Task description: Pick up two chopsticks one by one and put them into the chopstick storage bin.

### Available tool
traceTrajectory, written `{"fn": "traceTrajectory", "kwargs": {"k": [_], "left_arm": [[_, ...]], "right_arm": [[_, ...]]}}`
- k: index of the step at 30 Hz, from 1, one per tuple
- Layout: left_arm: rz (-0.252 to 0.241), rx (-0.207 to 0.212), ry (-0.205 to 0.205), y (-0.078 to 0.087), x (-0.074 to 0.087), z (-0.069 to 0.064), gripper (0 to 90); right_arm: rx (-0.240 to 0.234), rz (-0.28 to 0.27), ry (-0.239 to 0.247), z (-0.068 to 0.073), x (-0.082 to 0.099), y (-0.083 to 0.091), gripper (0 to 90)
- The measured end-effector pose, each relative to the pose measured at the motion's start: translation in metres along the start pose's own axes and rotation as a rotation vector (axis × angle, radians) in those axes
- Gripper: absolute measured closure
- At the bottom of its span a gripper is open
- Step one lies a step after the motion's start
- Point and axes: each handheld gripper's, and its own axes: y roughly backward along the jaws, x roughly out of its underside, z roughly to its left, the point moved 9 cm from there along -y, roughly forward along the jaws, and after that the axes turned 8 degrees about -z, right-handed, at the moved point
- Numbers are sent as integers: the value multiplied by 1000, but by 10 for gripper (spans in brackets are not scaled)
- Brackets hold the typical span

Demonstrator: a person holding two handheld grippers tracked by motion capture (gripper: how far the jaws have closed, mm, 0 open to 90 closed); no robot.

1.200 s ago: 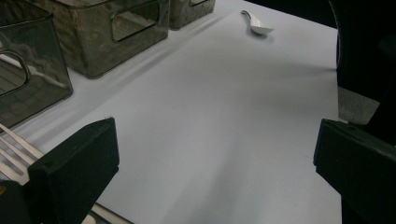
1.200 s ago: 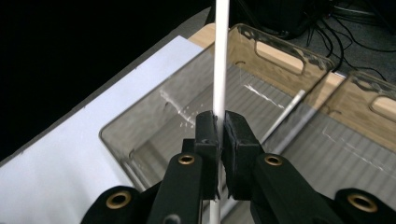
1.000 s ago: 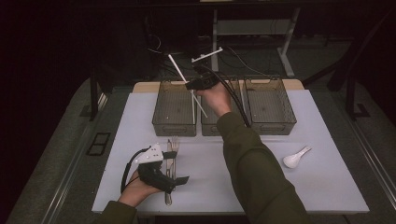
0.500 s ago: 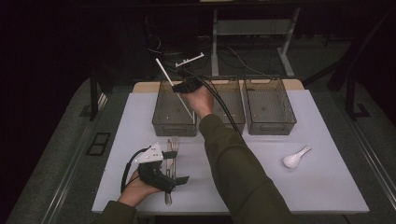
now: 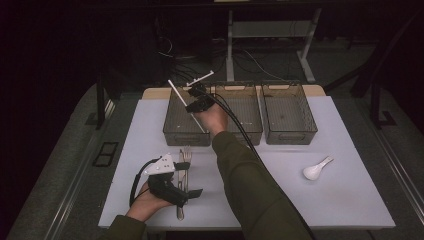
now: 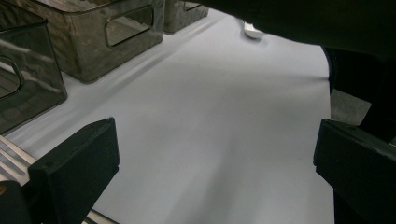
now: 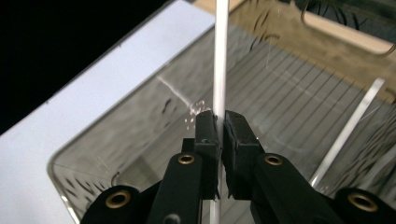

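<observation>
While the right hand is working over the bins, everything else on the table is lying quiet.

Left gripper (image 5: 186, 192): it is resting on the table near the front edge, its fingers (image 6: 77, 161) standing wide apart with nothing between them; a metal fork (image 5: 186, 156) is lying just beside it.

Left bin (image 5: 176, 126): this is the clear bin the stick is heading into; a second white stick is already lying along its floor, as the right gripper view shows (image 7: 348, 128).

White stick (image 5: 186, 106): it is hanging tilted over the left bin, upper end leaning up and away to the left, lower end already dipping inside the walls.

Right gripper (image 7: 219, 128): its fingers are clamping tight on the white stick (image 7: 219, 60), about midway along it.

Doing it well: I would keep lowering until the stick's low end is touching the floor, tip it flat alongside the other stick, and only then let go.

Edges: the long upper end is sticking out past the bin's far wall, so the rim is the thing to mind.

Middle bin (image 5: 246, 111): sitting touching the left one, so little room for drifting rightward.

Right bin (image 5: 289, 112): well apart from the work.

White spoon (image 5: 316, 170): lying alone on the open right side of the table.
</observation>
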Motion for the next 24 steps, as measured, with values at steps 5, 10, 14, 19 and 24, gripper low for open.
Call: {"fn": "traceTrajectory", "kwargs": {"k": [5,10,14,19,24], "left_arm": [[-2,2,-2,0,0,0,0],[-2,3,-3,0,0,0,0],[-3,2,-2,1,0,0,0],[3,-1,-5,0,1,1,0],[7,-5,-5,0,1,1,0]], "right_arm": [[-4,34,-3,2,6,-6,837],[19,71,13,-3,11,-7,780],[10,62,21,-3,8,-1,724],[-26,57,35,1,5,11,646],[-70,44,50,3,6,27,551]]}}
